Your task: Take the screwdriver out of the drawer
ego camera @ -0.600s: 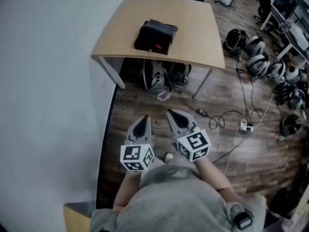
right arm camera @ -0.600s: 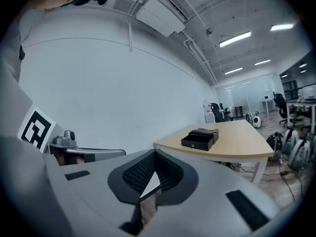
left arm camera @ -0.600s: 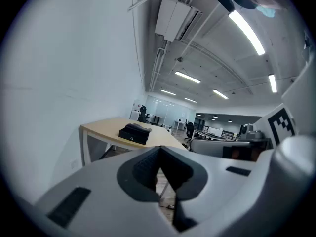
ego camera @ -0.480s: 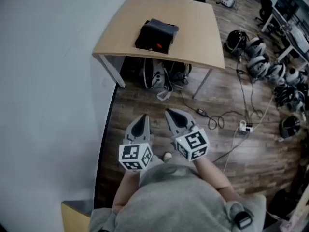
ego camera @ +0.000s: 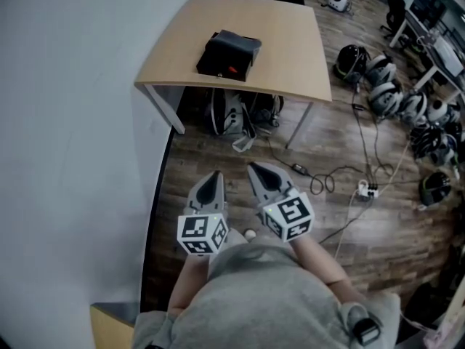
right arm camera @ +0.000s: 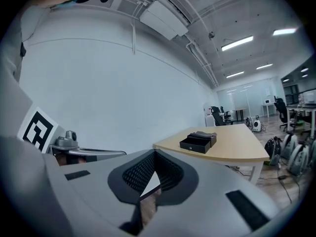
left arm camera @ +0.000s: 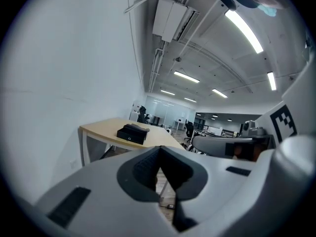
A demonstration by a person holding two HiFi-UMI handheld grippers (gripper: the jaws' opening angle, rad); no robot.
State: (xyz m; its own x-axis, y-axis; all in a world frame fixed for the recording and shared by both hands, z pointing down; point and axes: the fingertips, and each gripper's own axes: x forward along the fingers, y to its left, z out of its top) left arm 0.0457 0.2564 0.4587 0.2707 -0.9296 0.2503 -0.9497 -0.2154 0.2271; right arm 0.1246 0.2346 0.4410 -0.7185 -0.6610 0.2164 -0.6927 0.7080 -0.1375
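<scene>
A small black drawer box (ego camera: 227, 55) with a red spot on its front stands on the light wooden table (ego camera: 290, 57) well ahead of me. It also shows as the black box (left arm camera: 132, 133) in the left gripper view and the black box (right arm camera: 199, 142) in the right gripper view. No screwdriver is visible. My left gripper (ego camera: 211, 183) and right gripper (ego camera: 262, 174) are side by side close to my body, above the wood floor and far short of the table. Both point toward the table, shut and with nothing between them.
A white wall (ego camera: 65, 137) runs along the left. Bags (ego camera: 240, 115) sit under the table. Cables and a power strip (ego camera: 367, 189) lie on the floor to the right, and several helmets (ego camera: 396, 97) are farther right. Office chairs stand beyond the table.
Both grippers stay side by side and shut. The head view has shifted a little, so the table sits slightly further left in the picture.
</scene>
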